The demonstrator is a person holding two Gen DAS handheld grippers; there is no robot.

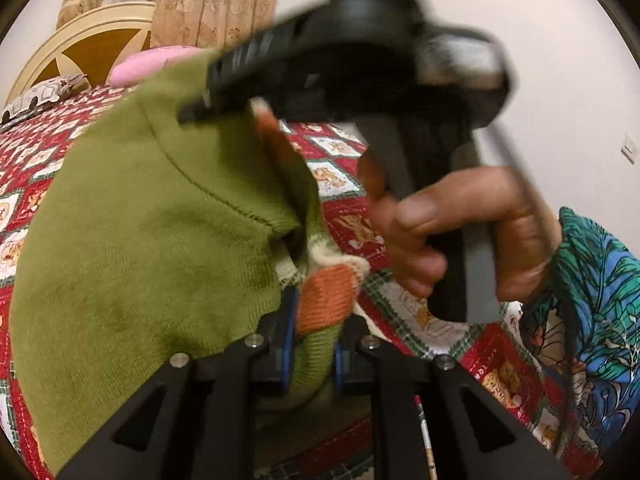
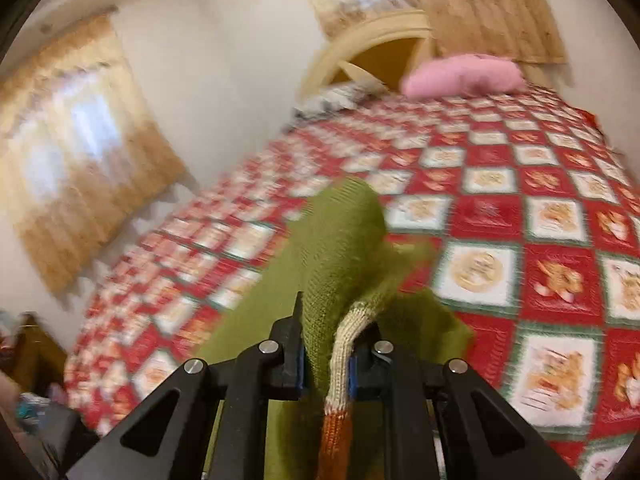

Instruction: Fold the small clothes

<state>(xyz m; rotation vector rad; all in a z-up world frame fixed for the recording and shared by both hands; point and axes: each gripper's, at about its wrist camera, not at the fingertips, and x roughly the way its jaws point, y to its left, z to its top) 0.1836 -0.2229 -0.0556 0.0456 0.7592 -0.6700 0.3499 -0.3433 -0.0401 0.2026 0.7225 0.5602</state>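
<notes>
Red-and-white patchwork bedspread covers the bed under everything, its squares printed with small bear figures. Held up above that bedspread is the green knitted sweater, a small garment with orange and cream bands at its edge; it hangs between the two tools and does not lie flat. The left gripper has its jaws drawn close on a fold of the green and orange knit, the cloth bunched between the blue pads. The right gripper is likewise nearly closed, pinching a gathered part of the sweater where a cream and orange ribbed band runs down between its fingers, while the green body rises ahead of it and a loose flap spreads below toward the bedspread. From the left wrist view the right gripper appears as a blurred black tool across the top of the frame, its tip against the upper edge of the sweater, and the person's right hand grips its handle, with a blue and green patterned sleeve at the wrist. Farther off, a pink pillow rests at the head of the bed against a cream and brown headboard. Tan patterned curtains hang over the windows, and the walls are plain white.
</notes>
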